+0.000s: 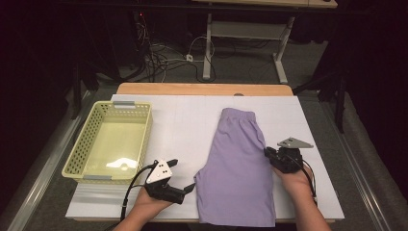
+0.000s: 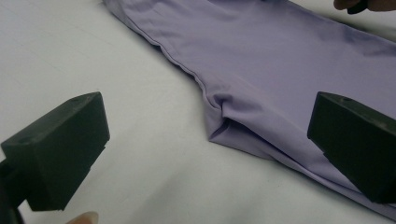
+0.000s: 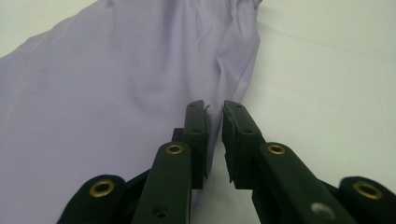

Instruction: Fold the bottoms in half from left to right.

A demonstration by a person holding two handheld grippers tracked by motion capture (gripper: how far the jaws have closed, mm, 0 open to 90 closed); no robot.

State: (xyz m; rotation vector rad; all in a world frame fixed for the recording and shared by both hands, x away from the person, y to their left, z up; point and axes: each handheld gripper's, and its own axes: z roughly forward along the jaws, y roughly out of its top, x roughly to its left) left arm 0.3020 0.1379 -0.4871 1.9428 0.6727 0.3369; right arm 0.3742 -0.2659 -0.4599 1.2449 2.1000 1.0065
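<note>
Both grippers are flanking the folded lilac fabric shorts (image 1: 239, 168) lying lengthwise on the white table (image 1: 183, 125): left gripper (image 1: 182, 177) gaping beside its edge, right gripper (image 3: 214, 112) nearly closed, pinching the opposite edge.

We see 2 black grippers. The left gripper (image 1: 184, 176) has a white plate w/ small dark dots on top & a black cable curling back from it. Its jaws are big black blocks. The right gripper (image 1: 267, 152) has a grey 3-cornered plate on top & a thin black cable. Its arms have round brass rings & the pads look ridged. Both forearms are bare, no sleeves.
</note>
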